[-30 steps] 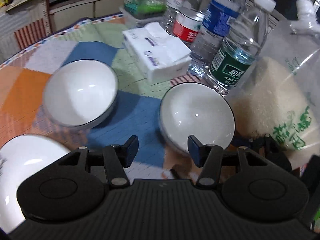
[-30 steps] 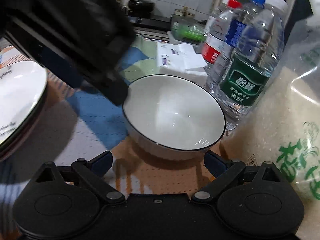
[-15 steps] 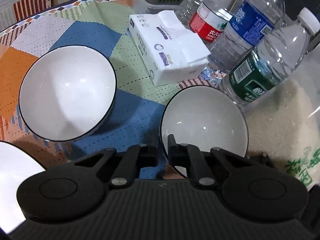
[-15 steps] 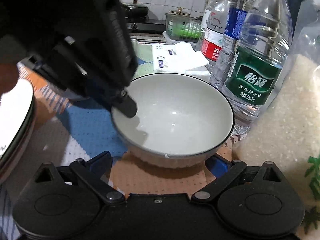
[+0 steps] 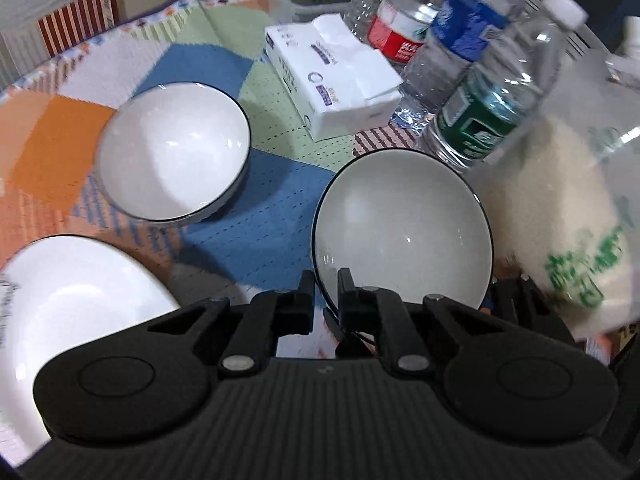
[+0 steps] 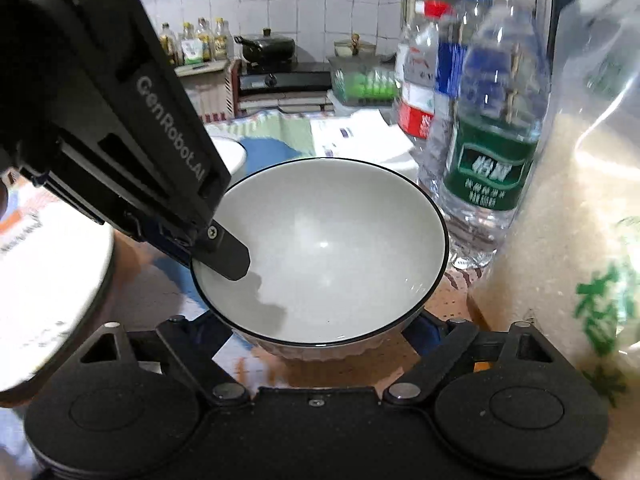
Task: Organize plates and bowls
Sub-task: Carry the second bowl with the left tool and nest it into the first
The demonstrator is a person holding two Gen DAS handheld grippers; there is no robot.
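Since a second ago left gripper (image 5: 325, 286) has shut from roughly half open onto the near-left rim of the near bowl (image 5: 404, 228), one finger inside the wall, one outside; rim now pinched between the pads. Left to right on the patchwork-cloth surface (image 5: 256, 232): white plate (image 5: 76, 300) at the near left edge, partly hidden behind the gripper body; second bowl (image 5: 172, 152) beyond it, upright, apart from both plate and gripped bowl; tissue pack (image 5: 336, 80) farther back; gripped bowl right of centre, just beside the green-label bottle (image 5: 492, 116) and the rice bag (image 5: 560, 208). Right gripper (image 6: 316, 336): jaws wide, have just been closing slightly, one finger to each side of the same bowl's base; whether the pads touch the wall cannot be told, since the tips are hidden under the bowl. Left gripper's finger (image 6: 228, 256) seen reaching over the bowl's left rim in the right wrist view.
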